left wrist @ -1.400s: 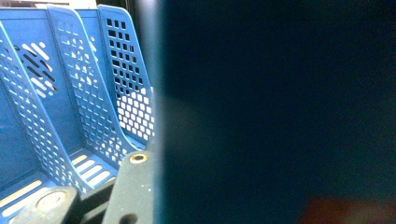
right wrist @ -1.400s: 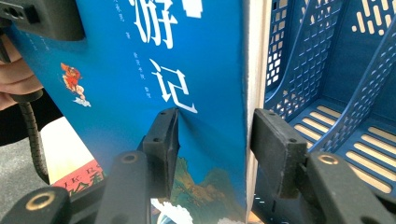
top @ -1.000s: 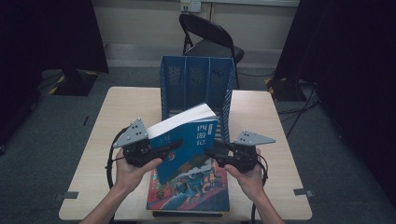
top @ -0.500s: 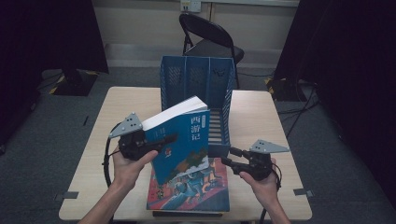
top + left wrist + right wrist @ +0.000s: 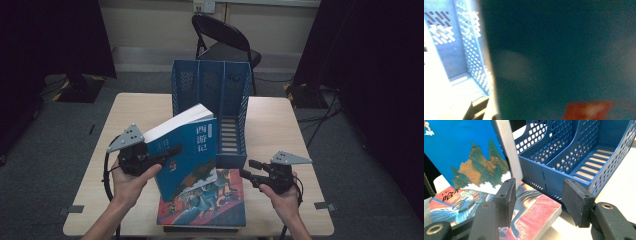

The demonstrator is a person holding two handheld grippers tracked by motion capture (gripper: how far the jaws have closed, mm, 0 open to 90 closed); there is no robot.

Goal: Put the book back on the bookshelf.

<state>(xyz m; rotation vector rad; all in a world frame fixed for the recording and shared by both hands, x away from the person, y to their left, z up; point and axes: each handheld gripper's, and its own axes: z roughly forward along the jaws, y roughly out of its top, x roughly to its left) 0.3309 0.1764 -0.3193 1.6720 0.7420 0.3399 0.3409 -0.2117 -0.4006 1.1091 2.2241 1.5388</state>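
A thick blue book [image 5: 192,145] with white Chinese characters on its cover stands tilted in the air over the table's front. My left gripper [image 5: 175,150] is shut on its left edge, with one black jaw lying across the cover. In the left gripper view that cover [image 5: 561,55] is close and blurred. My right gripper [image 5: 248,170] hovers low to the right of the book, apart from it. Its jaws have just been opening and nothing is between them [image 5: 539,183]. Below lies a second book [image 5: 210,205] with a red and blue cover, flat on the table.
A blue perforated file rack [image 5: 215,95] with several upright slots stands behind the books, open toward me, and its front corner [image 5: 574,152] is close to my right gripper. The wooden table [image 5: 270,120] has bare room either side. A black folding chair [image 5: 225,40] stands beyond.
My right gripper has let go of the blue book's right edge and has moved right and down toward the table. The left gripper alone now holds the book up.
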